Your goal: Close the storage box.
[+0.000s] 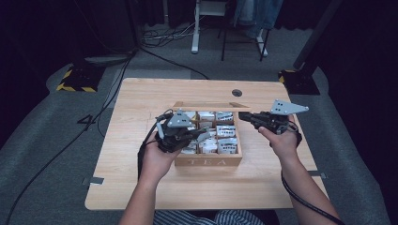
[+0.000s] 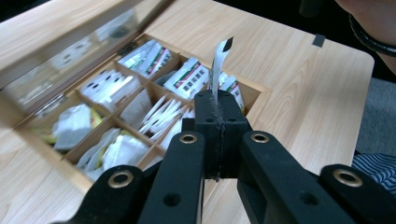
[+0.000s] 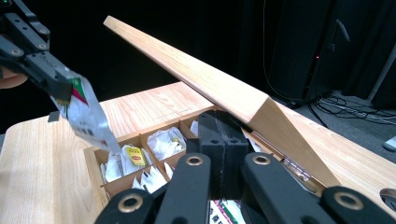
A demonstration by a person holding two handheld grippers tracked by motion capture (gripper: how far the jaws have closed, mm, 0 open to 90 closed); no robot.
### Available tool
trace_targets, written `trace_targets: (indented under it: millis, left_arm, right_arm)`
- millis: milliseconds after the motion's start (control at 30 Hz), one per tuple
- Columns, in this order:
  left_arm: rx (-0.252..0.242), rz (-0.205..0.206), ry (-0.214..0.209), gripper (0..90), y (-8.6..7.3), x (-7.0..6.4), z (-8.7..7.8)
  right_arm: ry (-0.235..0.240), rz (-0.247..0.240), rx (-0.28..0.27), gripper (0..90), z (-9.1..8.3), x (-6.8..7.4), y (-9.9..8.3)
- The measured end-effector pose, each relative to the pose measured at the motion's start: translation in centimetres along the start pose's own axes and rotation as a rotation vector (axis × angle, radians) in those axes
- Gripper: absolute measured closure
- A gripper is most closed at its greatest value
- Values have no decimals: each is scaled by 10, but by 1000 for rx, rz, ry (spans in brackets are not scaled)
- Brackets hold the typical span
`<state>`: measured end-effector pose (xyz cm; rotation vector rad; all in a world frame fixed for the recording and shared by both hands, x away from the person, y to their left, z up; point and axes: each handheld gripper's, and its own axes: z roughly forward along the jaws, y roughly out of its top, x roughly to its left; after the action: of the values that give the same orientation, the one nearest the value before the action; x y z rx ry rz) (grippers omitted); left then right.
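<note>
Wooden tea box [image 1: 209, 162]: a sachet is being lifted out.
Left tongs [image 2: 219, 95] pinch the tea sachet [image 2: 217, 60] above the lower-centre compartments; right tongs [image 3: 223, 122], jaws together (apparently empty), prop the lid [image 3: 205, 79]. Next: carry it clear.

Both forearms come in from the bottom of the high view, bare to the elbow, each hand wrapped around a gripper's handle. The left hand [image 1: 157, 157] holds the left gripper [image 1: 206, 135] pointing right and slightly forward, its grey three-cornered plate on top; in the left gripper view its jaws are pressed together with a thin packet [image 2: 218, 63] pinched between them. The right hand [image 1: 283, 140], with a dark band at the wrist, holds the right gripper [image 1: 242, 115] pointing left, jaws closed tight against each other, a cable trailing down along the forearm.
</note>
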<state>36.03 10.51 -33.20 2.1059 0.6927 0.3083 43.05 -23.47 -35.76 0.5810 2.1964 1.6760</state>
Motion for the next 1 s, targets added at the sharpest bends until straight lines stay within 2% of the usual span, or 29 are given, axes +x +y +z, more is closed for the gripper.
trace_targets:
  millis: [267,333,433,633,733,833,1000]
  left_arm:
    - [-9,-42,46,896,-12,12,-17]
    - [-1,-55,48,895,-16,16,-20]
    - [24,-66,81,895,-22,22,-25]
    - [19,-130,116,895,-38,34,-35]
    - [34,-150,134,894,-44,43,-36]
    - [43,-196,151,894,-52,53,-36]
    - [71,-240,206,894,-62,69,-38]
  right_arm:
    - [0,1,0,900,0,0,0]
    - [-3,-1,3,900,0,0,0]
    - [4,3,4,900,0,0,0]
    - [8,15,2,900,0,0,0]
    - [10,14,1,900,0,0,0]
    - [9,15,1,900,0,0,0]
    - [10,15,1,900,0,-1,0]
